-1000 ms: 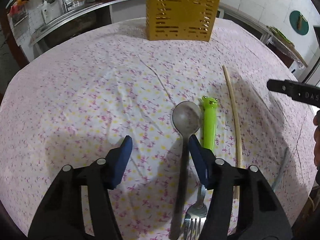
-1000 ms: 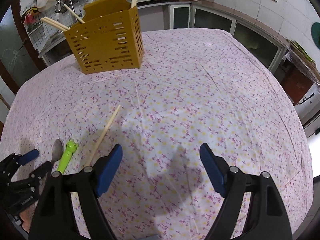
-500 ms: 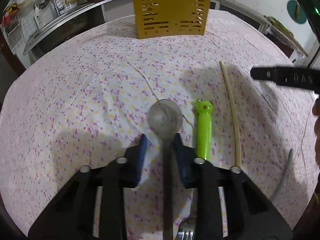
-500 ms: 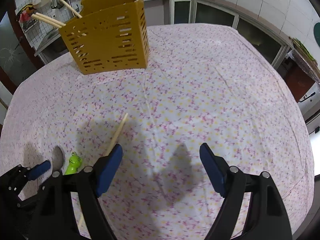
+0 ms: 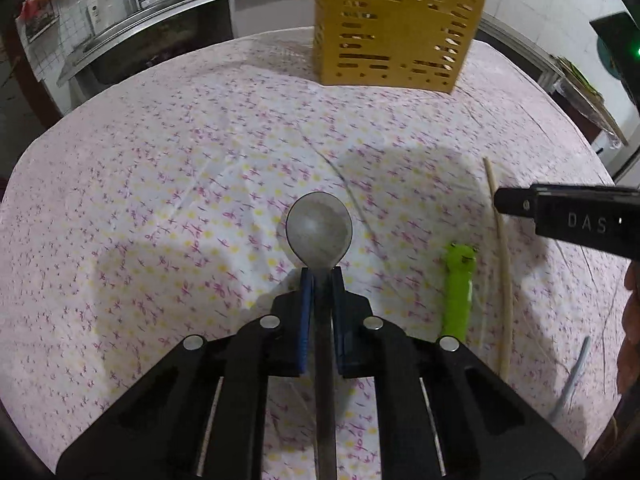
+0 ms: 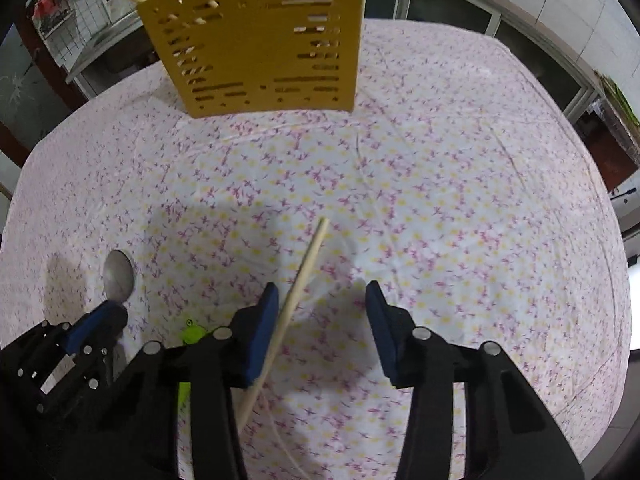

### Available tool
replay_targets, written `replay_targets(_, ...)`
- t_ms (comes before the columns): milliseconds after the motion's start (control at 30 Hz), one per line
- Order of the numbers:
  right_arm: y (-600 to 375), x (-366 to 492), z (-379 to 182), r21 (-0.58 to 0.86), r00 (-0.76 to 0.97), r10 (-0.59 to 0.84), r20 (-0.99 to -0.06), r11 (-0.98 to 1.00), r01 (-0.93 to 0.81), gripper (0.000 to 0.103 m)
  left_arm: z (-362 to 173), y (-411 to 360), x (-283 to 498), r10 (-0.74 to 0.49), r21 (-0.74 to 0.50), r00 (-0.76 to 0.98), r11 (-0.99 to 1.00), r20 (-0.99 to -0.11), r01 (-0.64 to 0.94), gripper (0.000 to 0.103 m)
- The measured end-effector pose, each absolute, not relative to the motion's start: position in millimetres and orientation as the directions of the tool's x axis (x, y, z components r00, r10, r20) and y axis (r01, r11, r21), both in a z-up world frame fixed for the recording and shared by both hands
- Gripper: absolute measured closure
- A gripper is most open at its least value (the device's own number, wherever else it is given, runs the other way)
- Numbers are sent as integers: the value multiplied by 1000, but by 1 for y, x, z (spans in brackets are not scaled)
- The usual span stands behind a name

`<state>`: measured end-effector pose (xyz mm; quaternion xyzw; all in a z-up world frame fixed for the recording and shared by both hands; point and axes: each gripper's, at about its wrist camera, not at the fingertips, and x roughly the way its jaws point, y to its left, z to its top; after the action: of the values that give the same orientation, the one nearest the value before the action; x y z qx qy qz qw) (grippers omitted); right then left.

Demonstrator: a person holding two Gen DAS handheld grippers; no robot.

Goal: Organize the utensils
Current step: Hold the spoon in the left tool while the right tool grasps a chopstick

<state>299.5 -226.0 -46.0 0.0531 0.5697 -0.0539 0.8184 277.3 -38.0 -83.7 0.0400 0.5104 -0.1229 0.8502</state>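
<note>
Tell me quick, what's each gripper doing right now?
Left gripper: shut on the spoon handle.
Right gripper: jaws closing, the chopstick between them beside the left pad, not yet pinched.

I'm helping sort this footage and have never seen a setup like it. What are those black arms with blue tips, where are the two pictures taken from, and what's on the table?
There is no robot: a person holds one set of hand-held tongs in each hand, and each carries a wide-angle camera looking along its blue-padded fingers. One picture comes from the left tongs, the other from the right tongs.

The left tongs are shut on the handle of a metal spoon. The right tongs are closing around a wooden chopstick, not yet pinching it.

On the flowered tablecloth also lie a green frog-headed utensil and, farther back, a yellow slotted utensil holder with chopsticks already inside.
</note>
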Motion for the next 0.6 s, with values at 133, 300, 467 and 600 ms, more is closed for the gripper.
replay_targets(133, -229, 301, -56, 63, 340, -5, -940, 980, 189, 73, -85, -40, 275, -145, -32, 477, 971, -867, 236, 95)
replay_targets(300, -229, 299, -57, 79, 382, -12, -924, 972, 223, 76, -86, -42, 269, -128, -8, 515, 973, -848, 229, 95)
replay_targets(467, -232, 297, -53, 95, 395, -2, -919, 970, 225, 77, -85, -38, 267, -146, -28, 517, 973, -843, 229, 95)
replay_targets(600, -232, 297, -49, 99, 398, 8, -917, 973, 207, 85, -85, -38, 267, -147, -32, 520, 974, -842, 224, 95)
